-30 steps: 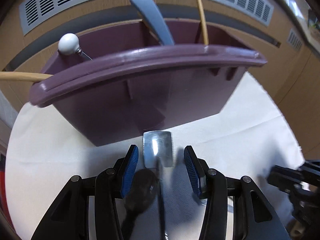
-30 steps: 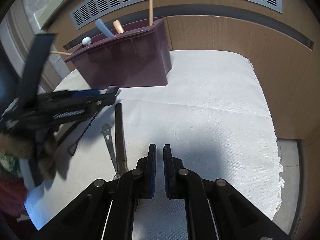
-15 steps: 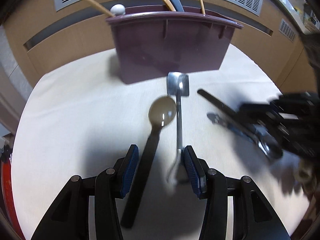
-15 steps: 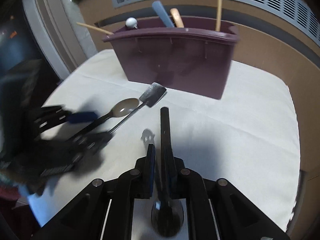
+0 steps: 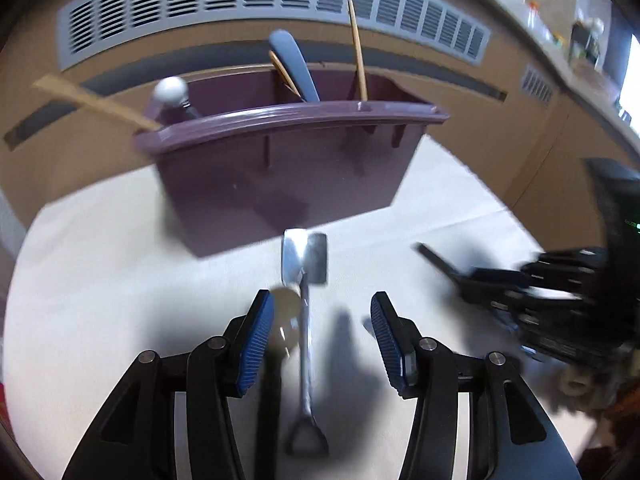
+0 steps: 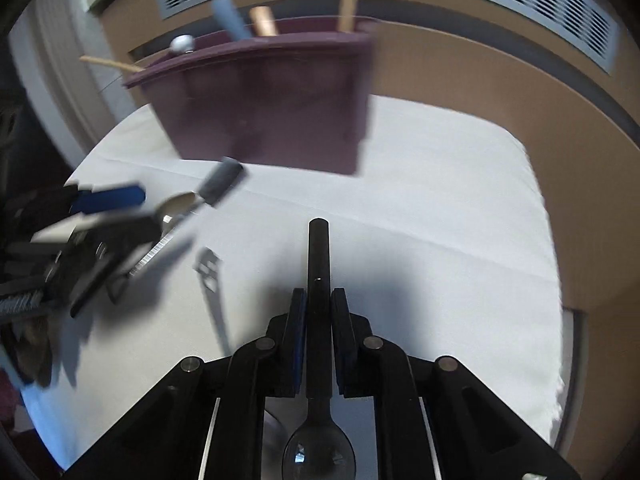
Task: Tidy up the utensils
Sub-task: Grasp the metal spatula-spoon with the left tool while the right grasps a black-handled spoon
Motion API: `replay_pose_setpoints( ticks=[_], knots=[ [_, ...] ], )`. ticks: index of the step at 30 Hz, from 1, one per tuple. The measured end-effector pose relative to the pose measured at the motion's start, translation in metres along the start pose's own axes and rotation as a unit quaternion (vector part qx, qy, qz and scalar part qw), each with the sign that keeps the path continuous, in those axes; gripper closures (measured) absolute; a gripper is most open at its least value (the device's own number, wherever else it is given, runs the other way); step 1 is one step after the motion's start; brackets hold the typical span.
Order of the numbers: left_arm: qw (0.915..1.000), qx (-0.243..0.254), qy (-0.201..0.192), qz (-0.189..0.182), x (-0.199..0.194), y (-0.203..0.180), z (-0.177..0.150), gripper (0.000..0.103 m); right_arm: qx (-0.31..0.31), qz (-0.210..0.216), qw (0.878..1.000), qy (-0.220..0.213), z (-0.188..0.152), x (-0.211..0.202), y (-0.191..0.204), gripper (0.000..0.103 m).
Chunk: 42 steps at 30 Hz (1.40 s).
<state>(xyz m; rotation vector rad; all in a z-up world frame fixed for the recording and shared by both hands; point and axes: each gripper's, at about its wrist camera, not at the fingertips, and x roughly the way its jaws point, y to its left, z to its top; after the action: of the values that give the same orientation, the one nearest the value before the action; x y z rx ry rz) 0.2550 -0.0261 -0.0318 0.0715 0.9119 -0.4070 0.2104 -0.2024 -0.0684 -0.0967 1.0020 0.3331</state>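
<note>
A purple utensil caddy [image 5: 288,160] stands at the back of the white cloth and holds several utensils; it also shows in the right wrist view [image 6: 272,100]. My left gripper [image 5: 322,336] is open, its blue pads on either side of a metal spatula [image 5: 305,272] and a black-handled spoon [image 5: 285,328] lying on the cloth. My right gripper [image 6: 319,320] is shut on a black spoon [image 6: 319,264], handle pointing forward toward the caddy, bowl below the fingers. A metal peeler [image 6: 210,276] lies left of it.
The white cloth [image 6: 440,220] covers a table against a brown panelled wall with a grey vent grille [image 5: 240,4]. The cloth's right edge drops off in the right wrist view. The right gripper shows blurred at the right of the left wrist view [image 5: 560,304].
My left gripper has moved forward over the spatula and spoon toward the caddy. My right gripper has closed on the black spoon and lifted it.
</note>
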Motion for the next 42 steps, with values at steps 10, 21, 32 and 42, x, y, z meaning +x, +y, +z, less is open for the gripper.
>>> replay_pose_setpoints(
  ticks=[10, 21, 32, 42],
  knots=[
    [0.9986, -0.004, 0.047, 0.022, 0.047, -0.001, 0.027, 0.053, 0.014, 0.017, 1.000, -0.012, -0.012, -0.001, -0.008, 0.088],
    [0.9978, -0.023, 0.040, 0.049, 0.044, -0.005, 0.021, 0.070, 0.047, 0.082, 0.995, -0.033, -0.015, 0.001, -0.018, 0.065],
    [0.9920, -0.096, -0.076, 0.031, -0.078, 0.002, -0.041, 0.070, 0.005, 0.039, 0.999, -0.008, -0.002, 0.005, 0.001, 0.066],
    [0.9896, -0.101, -0.100, 0.022, -0.104, 0.000, -0.054, 0.070, -0.052, -0.041, 0.998, -0.007, 0.001, 0.005, 0.028, 0.092]
  ],
)
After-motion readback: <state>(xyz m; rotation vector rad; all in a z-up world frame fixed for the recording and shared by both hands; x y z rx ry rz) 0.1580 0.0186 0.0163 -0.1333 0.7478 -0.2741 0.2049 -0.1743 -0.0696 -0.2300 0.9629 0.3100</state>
